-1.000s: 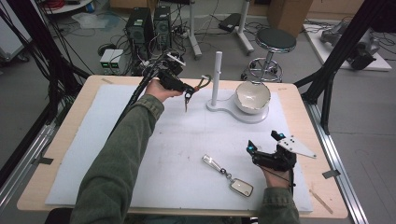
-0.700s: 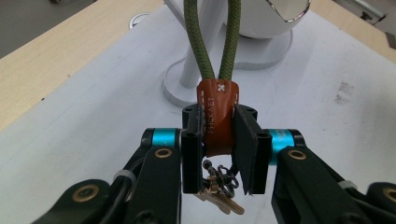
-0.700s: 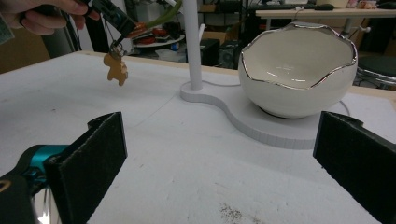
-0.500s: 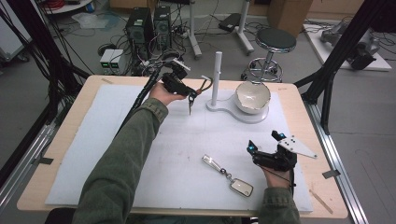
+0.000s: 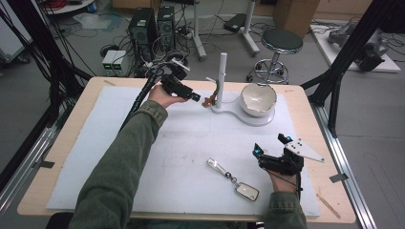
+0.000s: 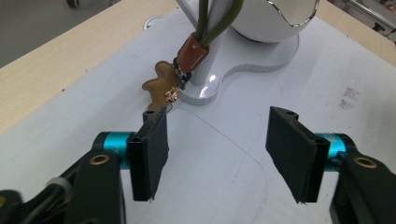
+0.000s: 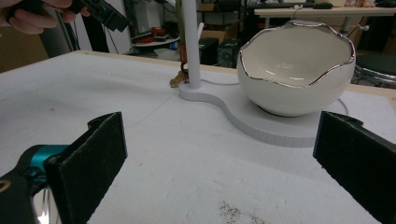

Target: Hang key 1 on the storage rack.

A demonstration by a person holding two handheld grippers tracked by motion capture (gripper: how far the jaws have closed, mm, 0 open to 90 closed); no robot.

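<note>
Left gripper [image 6: 215, 154] had just been opening with nothing between its jaws, keychain [image 6: 161, 86] hanging on the stand [image 5: 222, 71], while right gripper [image 5: 271, 149] sat wide open, empty.

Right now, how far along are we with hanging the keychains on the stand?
Done: one keychain hangs from the stand's post. In hand: nothing; the left hand-held gripper has just been opening, nothing between its jaws. Left: the second keychain lies on the mat beside the open right hand-held gripper.
</note>
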